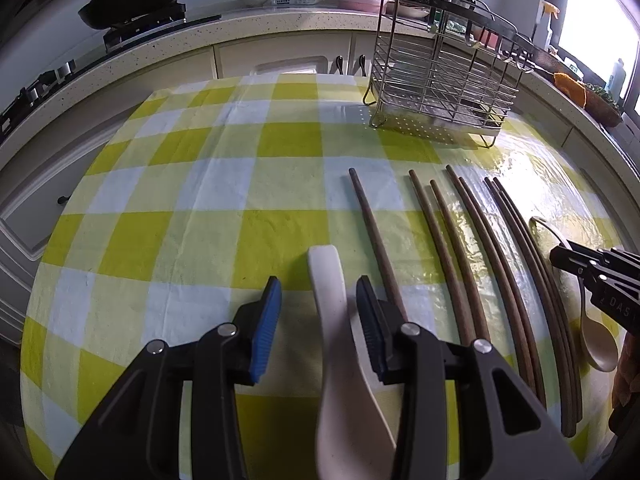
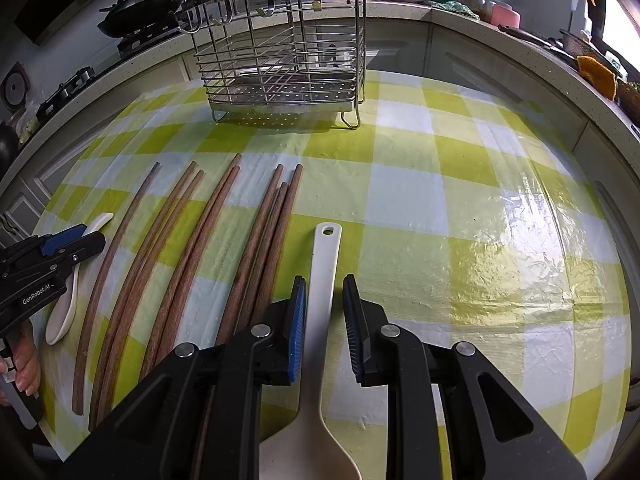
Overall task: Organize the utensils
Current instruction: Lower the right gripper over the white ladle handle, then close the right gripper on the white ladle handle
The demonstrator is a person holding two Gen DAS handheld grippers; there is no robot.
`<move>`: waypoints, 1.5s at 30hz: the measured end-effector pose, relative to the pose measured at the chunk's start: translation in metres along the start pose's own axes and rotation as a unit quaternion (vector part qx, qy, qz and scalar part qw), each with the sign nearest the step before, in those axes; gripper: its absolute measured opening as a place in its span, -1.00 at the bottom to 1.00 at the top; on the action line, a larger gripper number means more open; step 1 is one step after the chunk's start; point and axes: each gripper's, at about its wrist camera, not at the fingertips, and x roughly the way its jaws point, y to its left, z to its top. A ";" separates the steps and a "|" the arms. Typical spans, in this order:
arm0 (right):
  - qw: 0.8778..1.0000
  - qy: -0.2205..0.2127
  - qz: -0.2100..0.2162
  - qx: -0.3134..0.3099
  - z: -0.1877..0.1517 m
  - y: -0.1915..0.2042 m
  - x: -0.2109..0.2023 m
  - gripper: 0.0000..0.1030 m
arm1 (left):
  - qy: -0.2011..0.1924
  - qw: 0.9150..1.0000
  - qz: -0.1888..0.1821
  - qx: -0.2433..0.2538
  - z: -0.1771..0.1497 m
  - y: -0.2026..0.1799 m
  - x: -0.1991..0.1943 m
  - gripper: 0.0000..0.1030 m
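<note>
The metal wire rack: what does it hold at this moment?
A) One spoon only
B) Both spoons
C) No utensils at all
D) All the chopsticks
C: the wire rack stands with nothing in it, while the chopsticks and both spoons lie on the checked cloth.

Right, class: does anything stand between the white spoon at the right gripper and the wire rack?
Nothing upright. Bare checked tablecloth runs from the white spoon to the wire rack; the chopsticks lie flat just left of that line.

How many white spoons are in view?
2. One spoon sits between the left gripper's fingers, left of the chopsticks; the other spoon between the right gripper's fingers, right of them.
</note>
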 end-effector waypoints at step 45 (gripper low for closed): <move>0.998 -0.053 -0.012 0.034 0.001 -0.015 -0.021 -0.73 | -0.058 0.998 0.005 0.006 0.027 -0.004 -0.026 -0.71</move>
